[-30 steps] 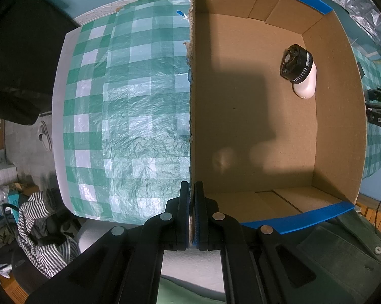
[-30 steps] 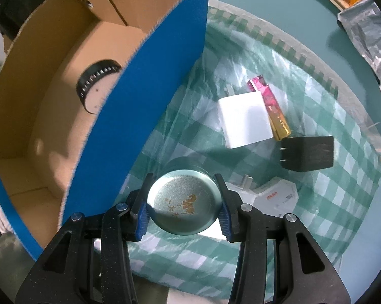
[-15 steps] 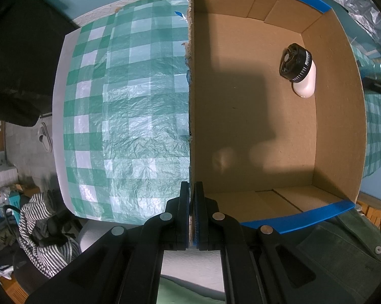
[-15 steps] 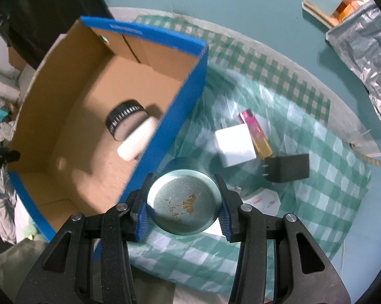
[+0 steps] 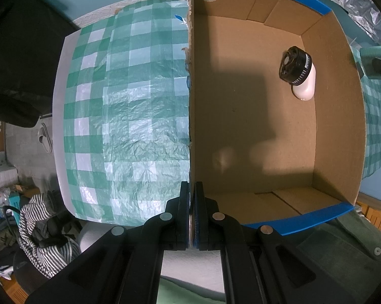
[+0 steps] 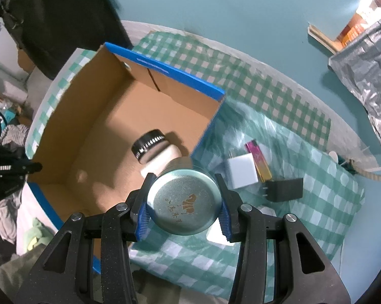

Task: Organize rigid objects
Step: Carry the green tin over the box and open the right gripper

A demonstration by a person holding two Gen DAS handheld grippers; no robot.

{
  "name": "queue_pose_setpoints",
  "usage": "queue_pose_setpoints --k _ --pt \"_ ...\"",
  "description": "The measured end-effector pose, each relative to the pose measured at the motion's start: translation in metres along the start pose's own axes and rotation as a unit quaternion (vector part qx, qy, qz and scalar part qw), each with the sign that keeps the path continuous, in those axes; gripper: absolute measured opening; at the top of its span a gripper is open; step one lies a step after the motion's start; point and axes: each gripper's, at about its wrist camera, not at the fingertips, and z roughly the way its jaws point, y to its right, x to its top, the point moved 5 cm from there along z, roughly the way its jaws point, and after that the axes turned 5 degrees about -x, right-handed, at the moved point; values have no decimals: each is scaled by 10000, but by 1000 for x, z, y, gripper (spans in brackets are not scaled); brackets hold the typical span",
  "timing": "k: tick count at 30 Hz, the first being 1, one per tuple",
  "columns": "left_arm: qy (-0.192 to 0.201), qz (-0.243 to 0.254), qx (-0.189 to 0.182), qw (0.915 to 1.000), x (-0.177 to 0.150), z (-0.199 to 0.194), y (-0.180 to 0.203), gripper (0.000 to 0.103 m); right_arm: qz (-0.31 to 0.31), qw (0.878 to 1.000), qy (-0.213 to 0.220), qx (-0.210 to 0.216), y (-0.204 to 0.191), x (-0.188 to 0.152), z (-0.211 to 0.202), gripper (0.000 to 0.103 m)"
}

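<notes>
My left hand-held gripper [image 5: 192, 204] points straight down and is pinched flat on the left wall of the cardboard box [image 5: 241, 116], its two pads pressed together with the cardboard edge between them at six o'clock of that view. The box is brown inside with blue rims. Its floor is mostly bare, shadowed across the middle. At two o'clock in it lies a white bottle with a black ribbed cap [image 5: 298, 72], on its side, close to the right wall. At nine o'clock of the box the green-and-white checked cloth [image 5: 129, 116] lies open and wrinkled on the surface.

My right hand-held gripper [image 6: 183, 206] is pinching a round silver-green tin [image 6: 183, 201] across its width, blue pads on both sides, the lid with a gold emblem and characters facing the camera. The tin hangs above the box's near right corner, tilted steeply down. At three o'clock of the tin, on the cloth, lie a white plug adapter [image 6: 242, 173], a pink-and-gold bar [image 6: 258, 160] touching it, and a black adapter [image 6: 284, 189] just beside them. Another white item shows partly behind my right finger; I cannot tell what it is.
</notes>
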Motion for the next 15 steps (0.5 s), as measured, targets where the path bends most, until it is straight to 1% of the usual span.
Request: queue_pose_setpoints --k 15 --pt "-9 11 -6 10000 2 1 -1 3 -243 9995 -37 192 -32 20 15 44"
